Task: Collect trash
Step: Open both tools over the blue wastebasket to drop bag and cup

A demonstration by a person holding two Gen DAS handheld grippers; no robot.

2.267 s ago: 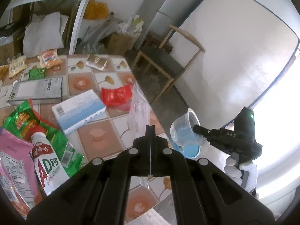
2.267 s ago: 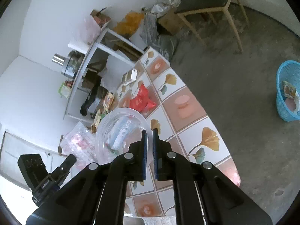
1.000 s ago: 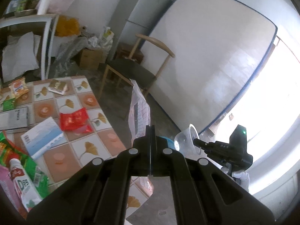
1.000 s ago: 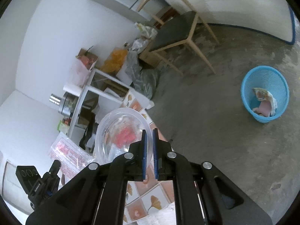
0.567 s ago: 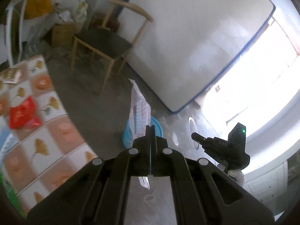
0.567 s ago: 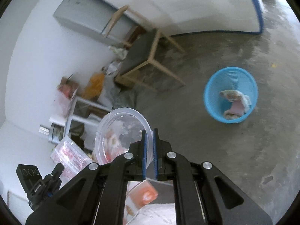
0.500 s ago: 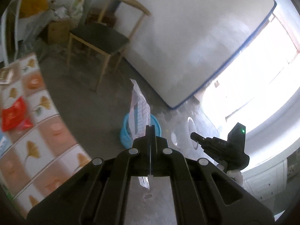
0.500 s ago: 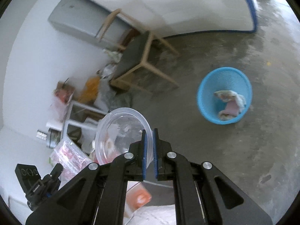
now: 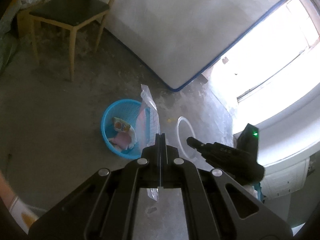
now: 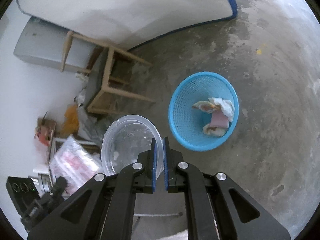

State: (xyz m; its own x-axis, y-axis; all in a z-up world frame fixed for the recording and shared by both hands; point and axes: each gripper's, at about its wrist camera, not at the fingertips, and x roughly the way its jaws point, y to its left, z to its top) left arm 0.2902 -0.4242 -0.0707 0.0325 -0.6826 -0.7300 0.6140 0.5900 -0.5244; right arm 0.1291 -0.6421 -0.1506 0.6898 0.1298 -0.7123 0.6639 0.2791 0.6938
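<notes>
My left gripper (image 9: 161,138) is shut on a clear plastic wrapper (image 9: 149,110) that stands up in front of a blue mesh basket (image 9: 112,120) on the concrete floor. The basket holds crumpled wrappers and tissue. My right gripper (image 10: 159,142) is shut on the rim of a clear plastic bowl (image 10: 128,138) and holds it in the air, left of and short of the basket (image 10: 180,104). In the left wrist view the right gripper (image 9: 193,141) and the bowl's rim (image 9: 185,123) show to the right of the basket.
A wooden chair (image 9: 66,12) stands behind the basket, also seen in the right wrist view (image 10: 112,74). A white mattress with blue trim (image 9: 180,30) leans on the wall. A corner of the tiled table (image 9: 18,214) shows at lower left.
Both grippers have swung away from the table and down toward the floor. The blue basket is now nearer and larger in both views. Both grips are unchanged.
</notes>
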